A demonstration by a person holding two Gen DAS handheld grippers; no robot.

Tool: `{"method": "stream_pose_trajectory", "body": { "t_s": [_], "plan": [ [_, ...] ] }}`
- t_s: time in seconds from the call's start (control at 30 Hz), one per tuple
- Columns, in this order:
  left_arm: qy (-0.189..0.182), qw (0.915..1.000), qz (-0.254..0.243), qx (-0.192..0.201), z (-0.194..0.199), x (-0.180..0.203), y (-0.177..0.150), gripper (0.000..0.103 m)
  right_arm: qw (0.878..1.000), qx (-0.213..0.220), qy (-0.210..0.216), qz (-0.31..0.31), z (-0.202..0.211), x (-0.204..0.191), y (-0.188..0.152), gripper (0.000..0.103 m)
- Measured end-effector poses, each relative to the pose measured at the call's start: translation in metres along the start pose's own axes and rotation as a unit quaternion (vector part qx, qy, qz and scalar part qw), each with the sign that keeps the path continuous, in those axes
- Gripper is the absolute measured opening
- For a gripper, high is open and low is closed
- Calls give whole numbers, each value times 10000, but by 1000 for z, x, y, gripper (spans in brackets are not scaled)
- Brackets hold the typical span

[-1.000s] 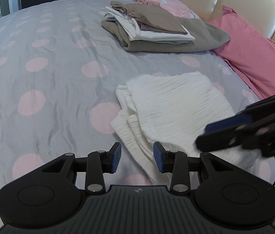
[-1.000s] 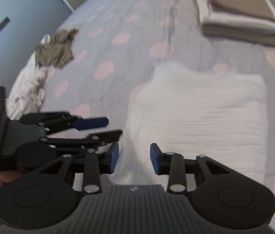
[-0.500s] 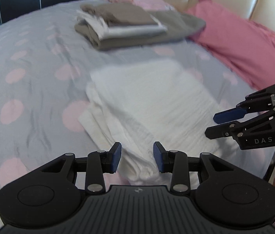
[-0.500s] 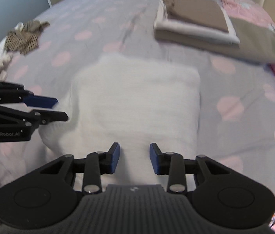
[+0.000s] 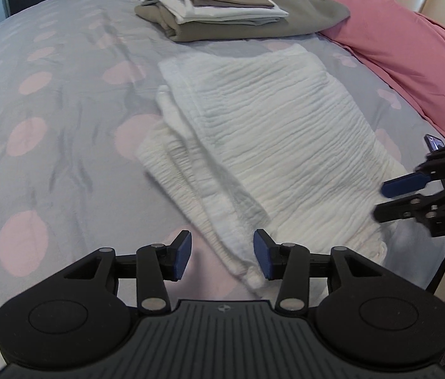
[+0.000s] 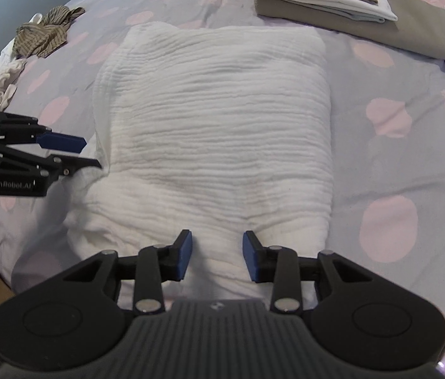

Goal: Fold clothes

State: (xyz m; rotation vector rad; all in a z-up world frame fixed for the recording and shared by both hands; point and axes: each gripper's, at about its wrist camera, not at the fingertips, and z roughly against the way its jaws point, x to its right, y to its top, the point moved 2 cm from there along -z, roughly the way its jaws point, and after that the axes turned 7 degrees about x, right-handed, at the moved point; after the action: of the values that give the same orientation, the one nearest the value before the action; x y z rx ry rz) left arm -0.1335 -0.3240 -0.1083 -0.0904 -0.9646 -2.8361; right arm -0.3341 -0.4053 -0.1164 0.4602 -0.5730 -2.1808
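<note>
- The white crinkled garment (image 6: 219, 132) lies folded into a rough rectangle on the bed (image 6: 396, 164), which wears a grey cover with pink dots.
- Seen from the right wrist, its far edge and right edge run fairly straight; the left edge is thicker and bulges outward near the bottom corner.
- From the left wrist the same garment (image 5: 273, 145) shows stacked layers stepping out along its left side, with a narrow tail of cloth running down toward the camera.
- The left gripper (image 5: 222, 254) has its jaws wide apart and holds nothing; the tail of cloth lies in the gap, close to the right-hand blue pad (image 5: 262, 257).
- The right gripper (image 6: 216, 254) is likewise spread wide and empty, hovering over the garment's near edge.
- In the right wrist view the left gripper (image 6: 77, 154) sits at the garment's left edge, its blue pad clear of the cloth and the lower finger tip at or just above it.
- In the left wrist view the right gripper (image 5: 389, 202) sits at the garment's right corner.
- A folded stack (image 5: 219, 9) of taupe and white clothes lies beyond the garment, apart from it, with bare cover between.
- A pink pillow (image 5: 405, 53) borders the bed's right side.
- A crumpled striped cloth (image 6: 45, 31) lies far left, well apart, leaving open cover between it and the garment.
</note>
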Motion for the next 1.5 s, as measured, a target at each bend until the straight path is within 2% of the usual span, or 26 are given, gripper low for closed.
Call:
{"method": "stream_pose_trajectory", "body": {
  "t_s": [0.1,0.2,0.33,0.43,0.5,0.57,0.63,0.7,0.8,0.9,1.0,1.1,1.13,1.3,1.5],
  "plan": [
    [221,9997,66,84,14,-8,6,41,9999,95,-25,106,17,-1,6,41],
    [262,9987,231,360,26,-17,16,41,9984,565,-86,21,35,5,21,50],
    [190,9956,357,847,33,-20,38,41,9914,1244,-243,-338,47,19,42,53],
    [203,9934,366,1070,28,-17,53,41,9872,1473,-318,-526,40,27,62,53],
    [229,9919,397,1183,21,-14,62,41,9853,1591,-227,-572,34,30,73,49],
    [201,9900,504,1305,11,-13,70,41,9830,1742,-311,-487,26,30,85,45],
    [160,9883,636,1381,-2,-12,75,41,9806,1880,-423,-348,16,30,93,36],
    [98,9874,727,1405,-16,-11,78,41,9801,1907,-423,-350,2,34,100,29],
    [71,9876,777,1364,-38,-12,79,37,9809,1876,-292,-431,-21,41,107,26],
    [136,9901,835,1119,-59,-18,75,33,9842,1715,-226,-390,-47,43,112,26],
    [258,9920,874,870,-76,-26,69,33,9883,1460,-224,-383,-73,49,106,25],
    [210,9919,974,788,-83,-34,60,38,9893,1392,-166,-404,-84,55,103,24],
    [201,9916,1000,797,-84,-36,58,41,9894,1379,-137,-431,-86,57,102,24],
    [208,9893,1131,896,-73,-36,59,42,9886,1436,-90,-440,-76,57,105,24],
    [272,9879,763,1322,-26,-12,57,40,9847,1656,22,-544,-29,55,93,35]
  ]
}}
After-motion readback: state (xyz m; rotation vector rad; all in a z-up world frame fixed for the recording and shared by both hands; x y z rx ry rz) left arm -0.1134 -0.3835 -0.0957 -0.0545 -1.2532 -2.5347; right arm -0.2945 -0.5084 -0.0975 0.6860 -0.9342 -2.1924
